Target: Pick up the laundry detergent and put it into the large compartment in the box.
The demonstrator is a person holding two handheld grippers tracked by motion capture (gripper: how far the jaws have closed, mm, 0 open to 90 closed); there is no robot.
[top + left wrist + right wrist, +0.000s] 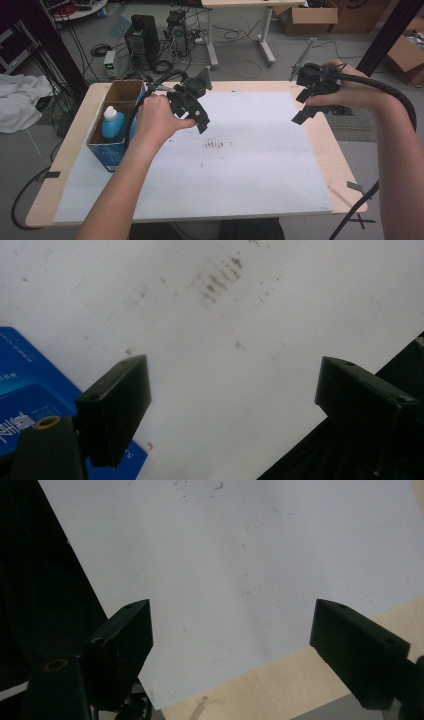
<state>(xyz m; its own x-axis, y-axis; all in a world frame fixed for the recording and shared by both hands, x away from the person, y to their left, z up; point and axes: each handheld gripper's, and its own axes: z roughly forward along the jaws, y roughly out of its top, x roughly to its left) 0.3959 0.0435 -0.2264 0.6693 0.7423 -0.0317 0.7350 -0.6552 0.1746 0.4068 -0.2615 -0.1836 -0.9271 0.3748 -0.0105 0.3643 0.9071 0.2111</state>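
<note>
Wooden table (pixel 70 145) carries a white sheet (pixel 250 165) with faint brown marks near its middle; cables, computer cases and cardboard boxes occupy the floor behind it. At the table's left edge stands an open blue carton (pixel 112 145), and a blue bottle with a white cap (pixel 113 122) sits upright in its near compartment.

Left tongs (pixel 199 120) hover over the sheet just beside the carton, jaws spread with nothing between them; the left gripper view shows the carton's blue printed wall (pixel 30 390) at its lower left. Right tongs (pixel 302 116) hang above the sheet's right edge, well apart from the carton, jaws likewise spread and empty.

Handling assessment: the bottle appears to be smooth plastic, moderately light, stiff at the cap and neck, possibly yielding at the body. The glossy wall may slip under a loose pinch. Recommended hold: across the neck just below the cap, lifting straight up to clear the carton walls. The carton itself is thin card and may tip or slide if the bottle drags against it.
</note>
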